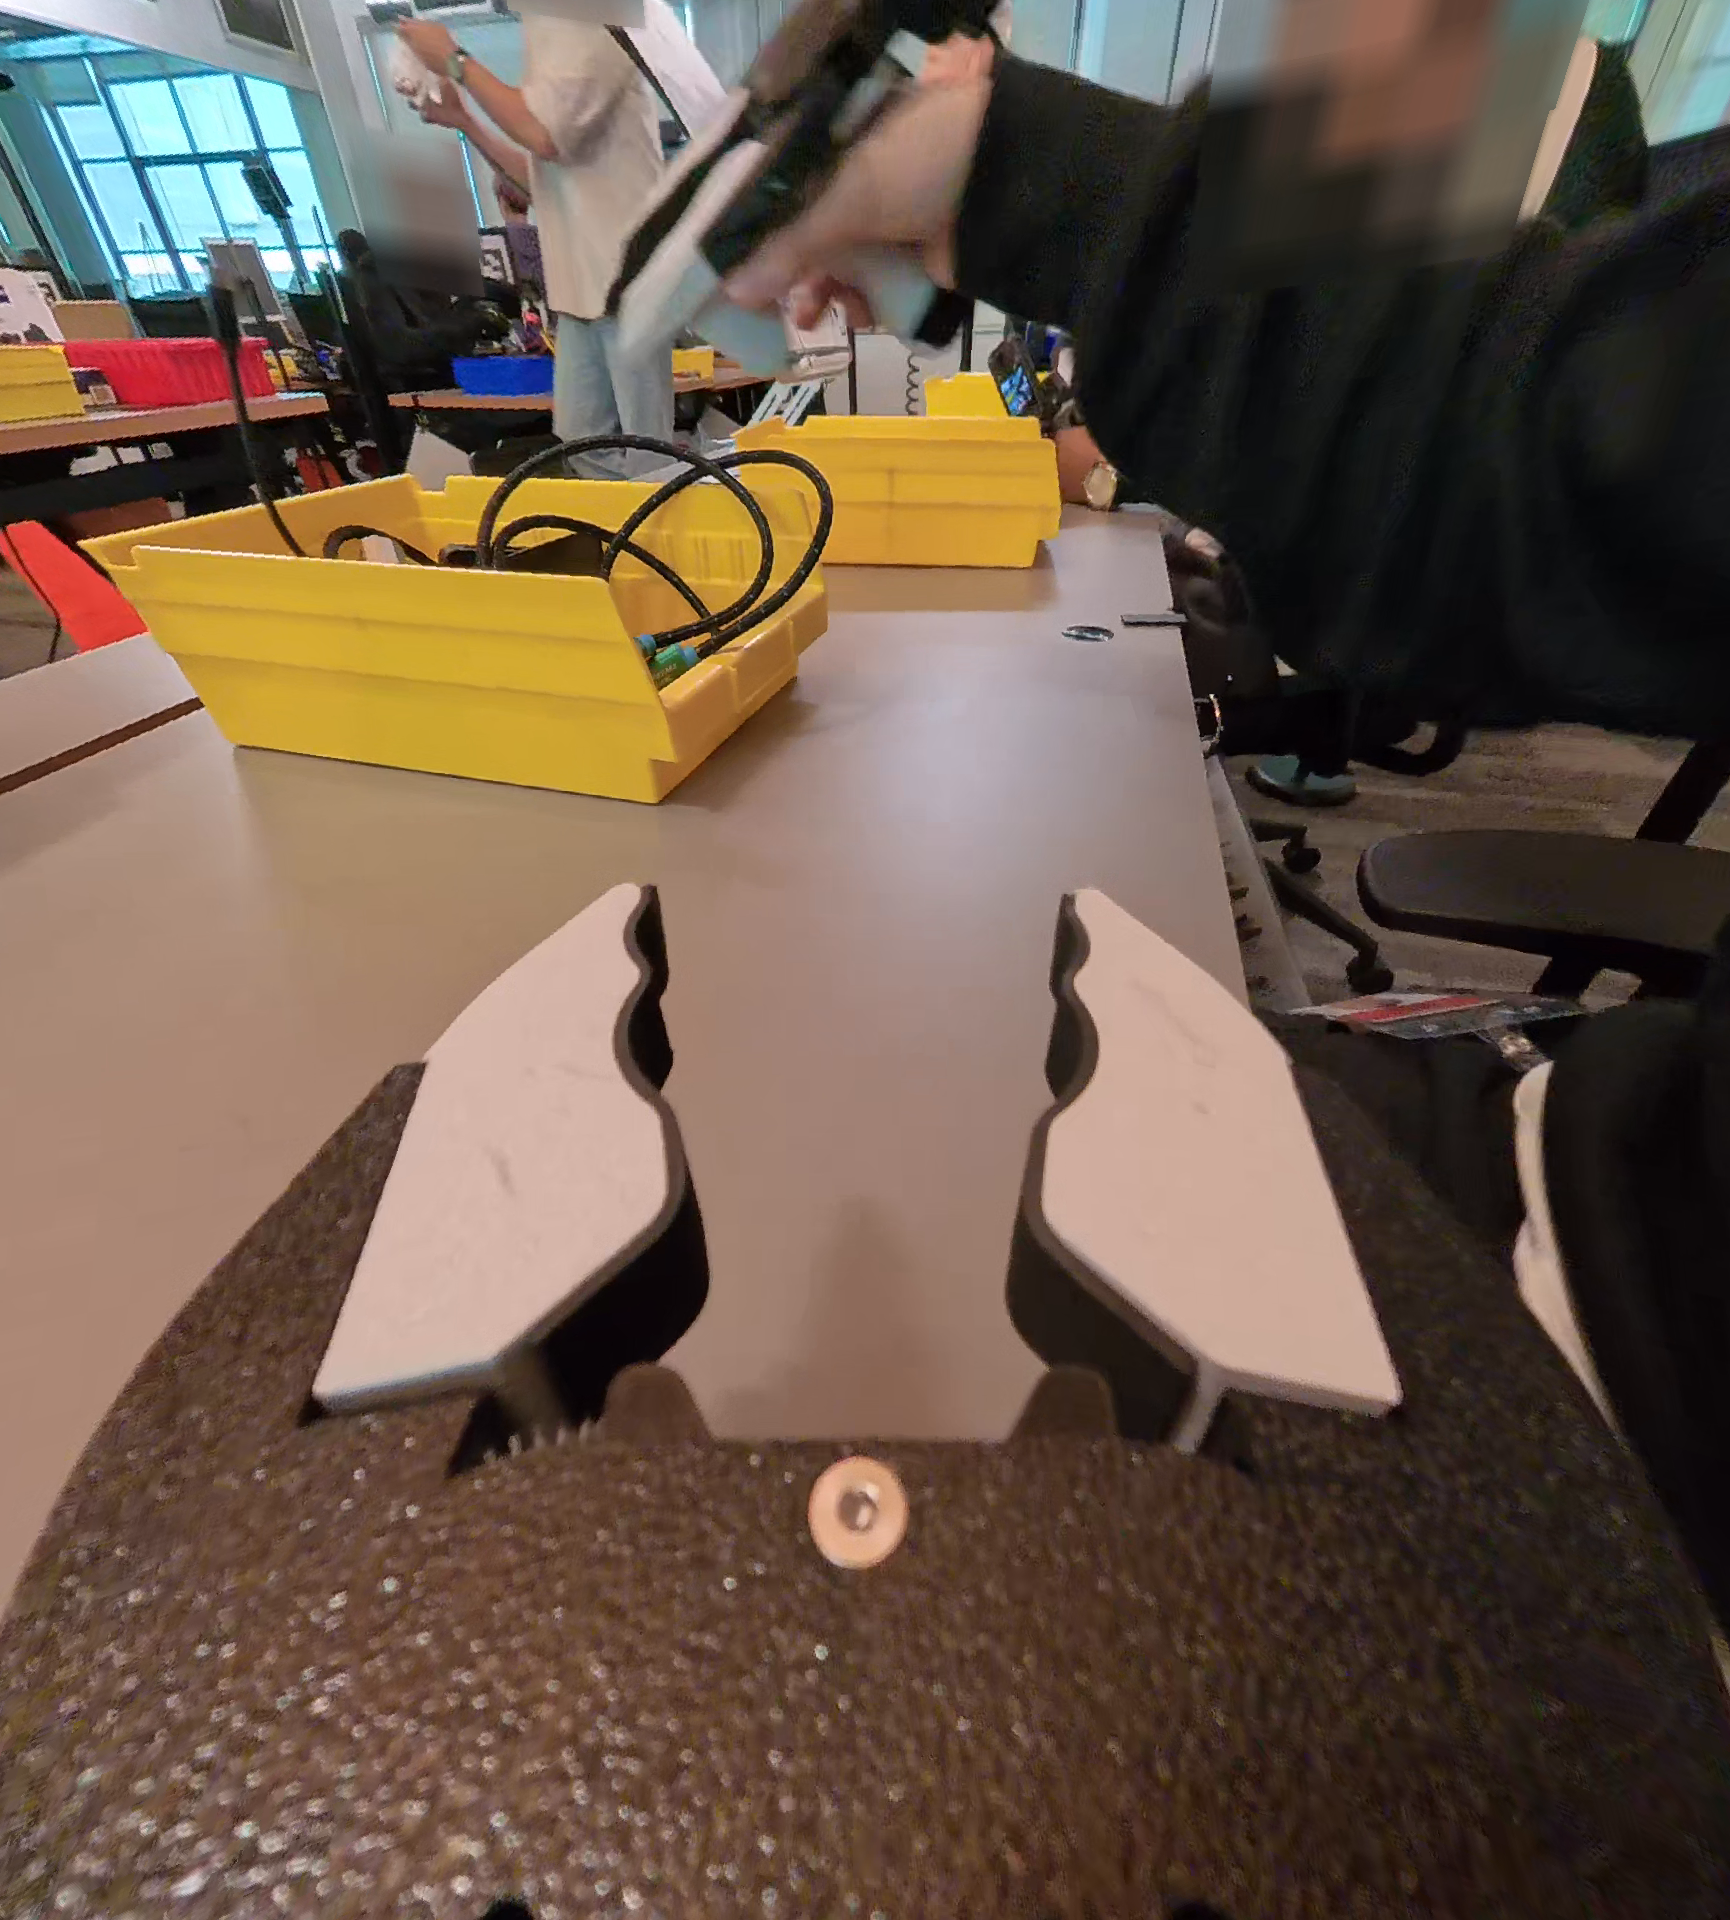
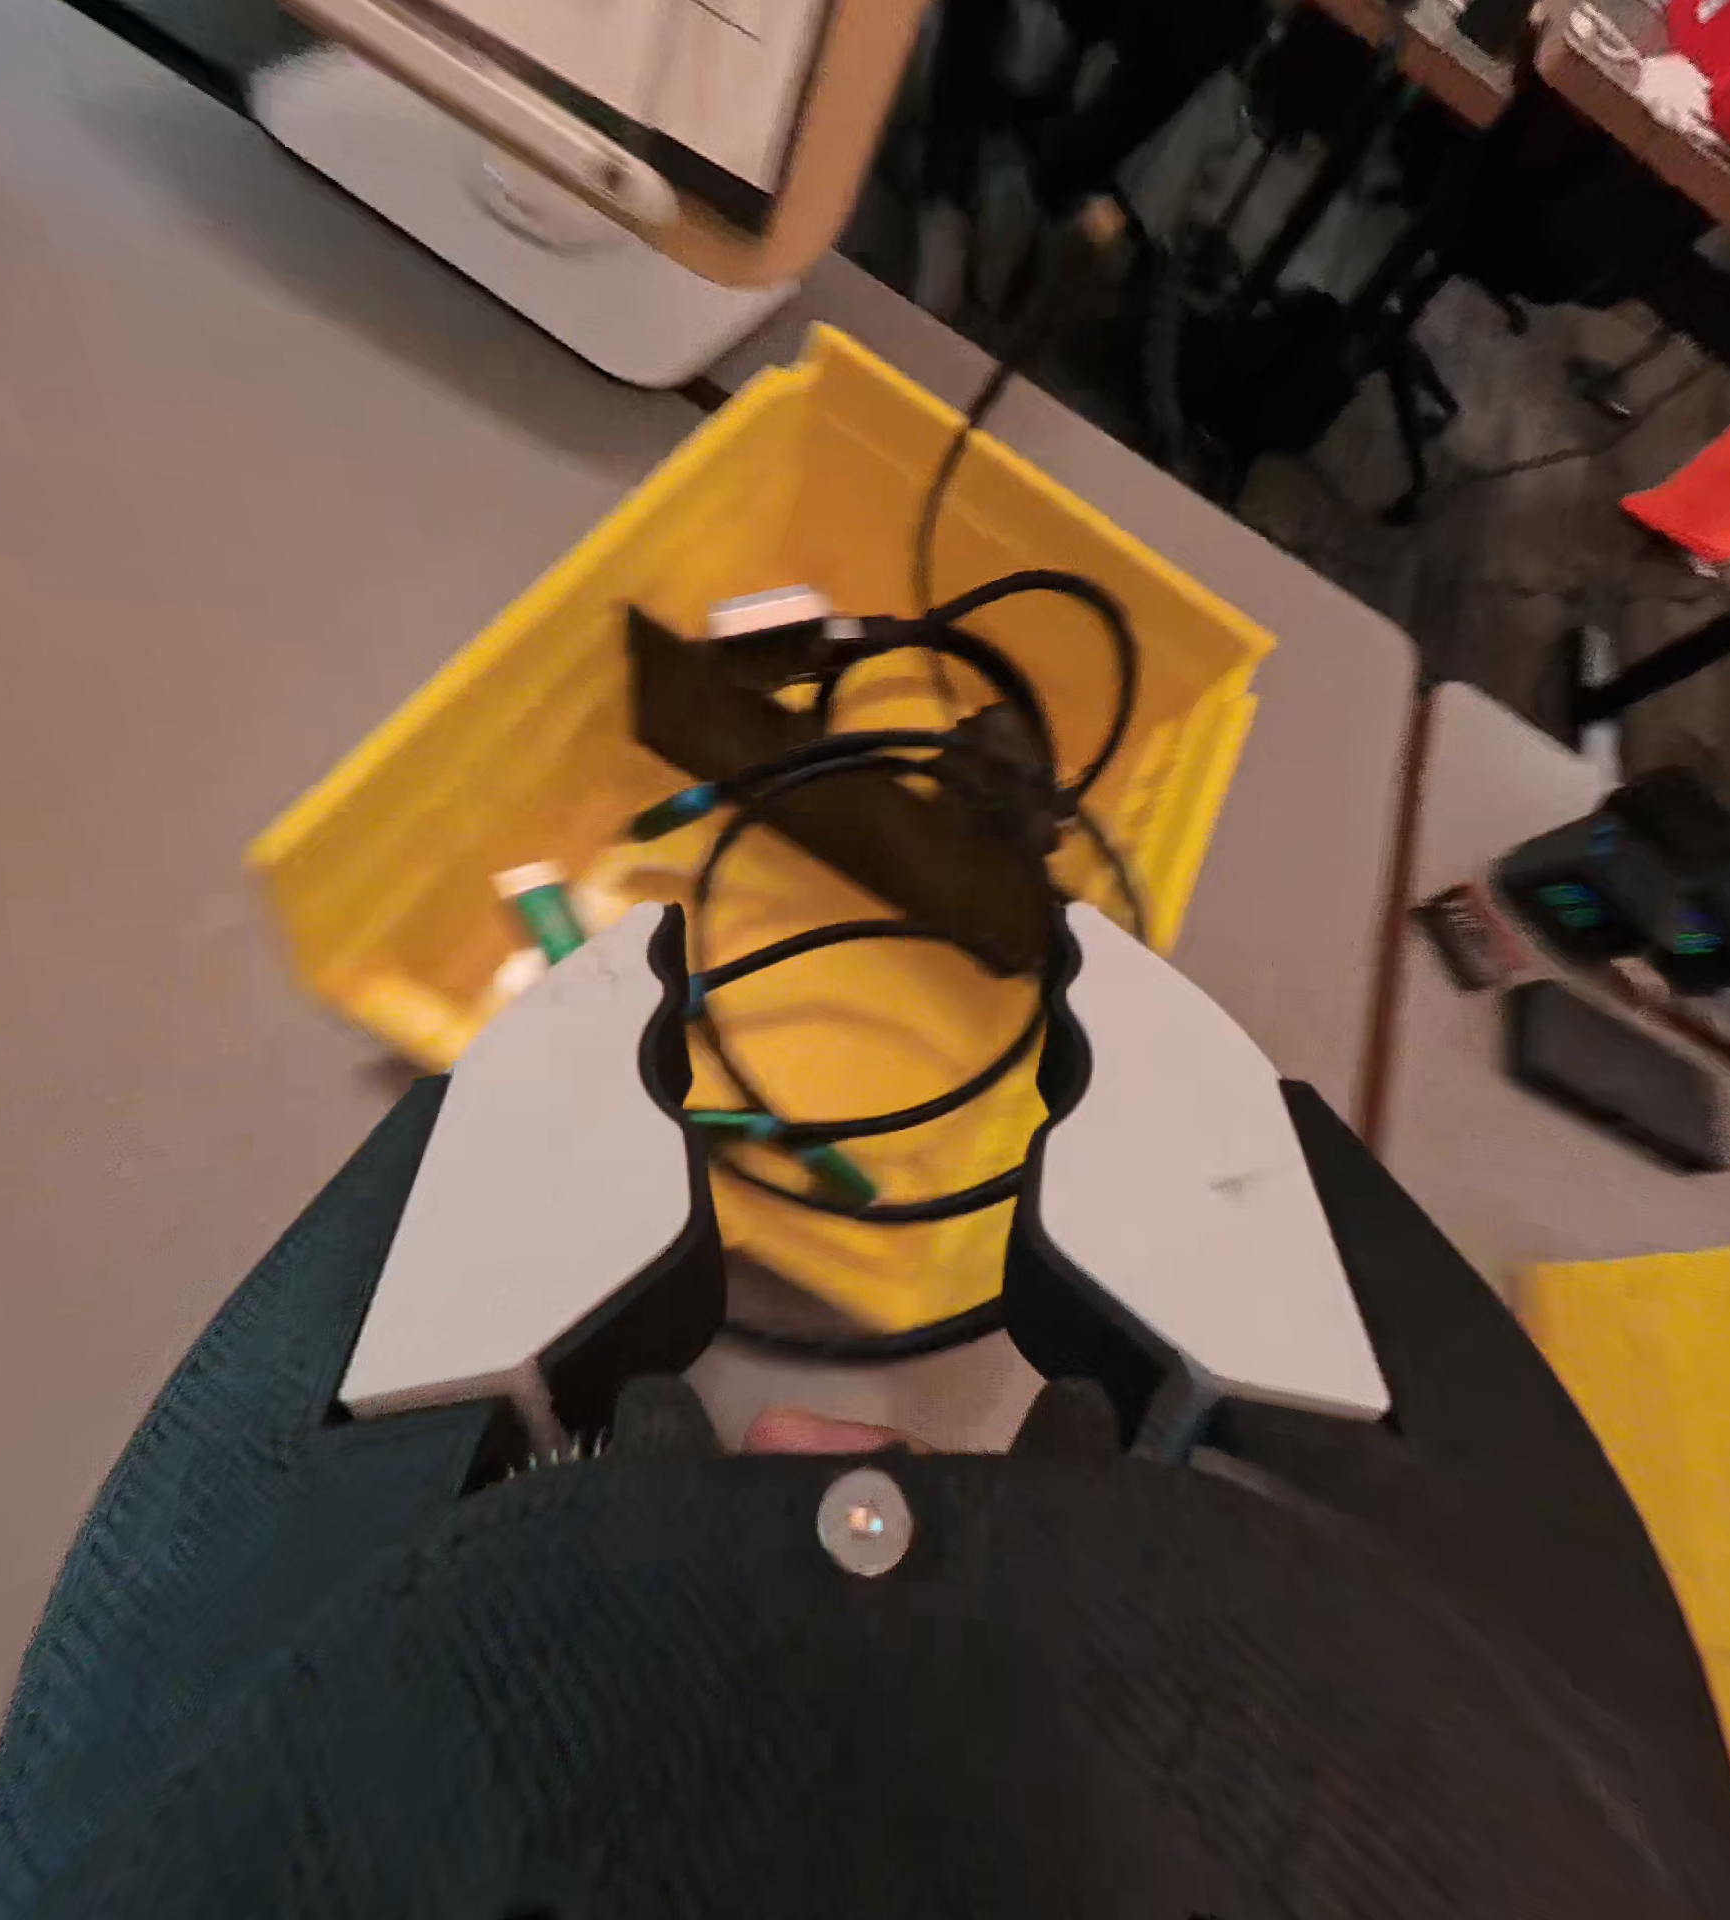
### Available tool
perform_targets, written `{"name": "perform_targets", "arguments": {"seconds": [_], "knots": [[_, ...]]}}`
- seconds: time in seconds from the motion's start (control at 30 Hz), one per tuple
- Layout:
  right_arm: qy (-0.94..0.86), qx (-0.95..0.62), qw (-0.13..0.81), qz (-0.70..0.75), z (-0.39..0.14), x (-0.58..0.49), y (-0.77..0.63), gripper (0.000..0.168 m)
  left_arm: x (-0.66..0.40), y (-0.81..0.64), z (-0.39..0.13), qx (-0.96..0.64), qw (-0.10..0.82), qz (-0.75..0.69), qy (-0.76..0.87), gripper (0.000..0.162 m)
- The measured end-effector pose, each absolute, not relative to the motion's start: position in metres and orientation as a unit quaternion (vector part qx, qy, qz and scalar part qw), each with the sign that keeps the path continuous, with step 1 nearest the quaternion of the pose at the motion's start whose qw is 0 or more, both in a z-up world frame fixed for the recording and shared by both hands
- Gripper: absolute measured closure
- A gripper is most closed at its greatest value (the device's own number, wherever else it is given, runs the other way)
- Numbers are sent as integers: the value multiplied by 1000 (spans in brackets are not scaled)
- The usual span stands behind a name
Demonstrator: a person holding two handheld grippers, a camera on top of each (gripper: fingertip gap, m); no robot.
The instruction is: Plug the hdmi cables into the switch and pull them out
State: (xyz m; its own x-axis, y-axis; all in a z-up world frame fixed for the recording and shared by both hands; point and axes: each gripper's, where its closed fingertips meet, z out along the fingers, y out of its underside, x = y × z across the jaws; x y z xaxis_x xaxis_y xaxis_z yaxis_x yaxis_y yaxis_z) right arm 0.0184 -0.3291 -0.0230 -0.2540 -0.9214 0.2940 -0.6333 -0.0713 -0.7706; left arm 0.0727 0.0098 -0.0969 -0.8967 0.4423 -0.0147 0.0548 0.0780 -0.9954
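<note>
Tongs, left: our left tongs (image 1: 856, 1039) sit low over the grey table (image 1: 892, 727), jaws spread wide, nothing betw. them, only bare tabletop in the gap.
Tongs, right: our right tongs (image 2: 866, 1023) hang above the yellow bin (image 2: 487, 717), jaws wide apart, gripping nothing; view is motion-blurred. In the left wrist view we see them (image 1: 695, 281) raised high over the table, held in a hand (image 1: 871, 208) w/ a black sleeve.
Bin: stands on the table ahead of the left tongs, well apart from them; its low front faces the right side of the left view (image 1: 404, 665).
Cables: black hdmi cables (image 2: 871, 1049) lie coiled in loose loops inside the bin, some loops rising above the rim (image 1: 653, 520); green-blue plug ends (image 2: 830, 1158) show near the bin's low front.
Switch: we see a dark flat box (image 2: 819, 800) in the bin under the cable loops, tilted; prob. the switch, but blur keeps us from telling which cables, if any, are plugged in.
Second bin: another yellow bin (image 1: 902, 488) stands farther back on the table, apart from the first.
Surroundings: office chair (image 1: 1567, 894) beside the table's right edge; a person (image 1: 591, 187) stands in the background.
</note>
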Motion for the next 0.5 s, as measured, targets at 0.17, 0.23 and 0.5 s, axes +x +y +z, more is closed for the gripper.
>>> {"name": "perform_targets", "arguments": {"seconds": [0.17, 0.23, 0.5], "knots": [[658, -507, 295, -471, -63, -39, -260, 102, 71, 3, -102, -167, 110, 650, -734, 91], [674, -458, 306, -493, -69, -60, -262, 102, 76, -6, -103, -139, 89, 651, -741, 91], [691, -373, 321, -530, -60, -88, -284, 83, 91, -92, -96, -29, -14, 613, -789, 95]]}}
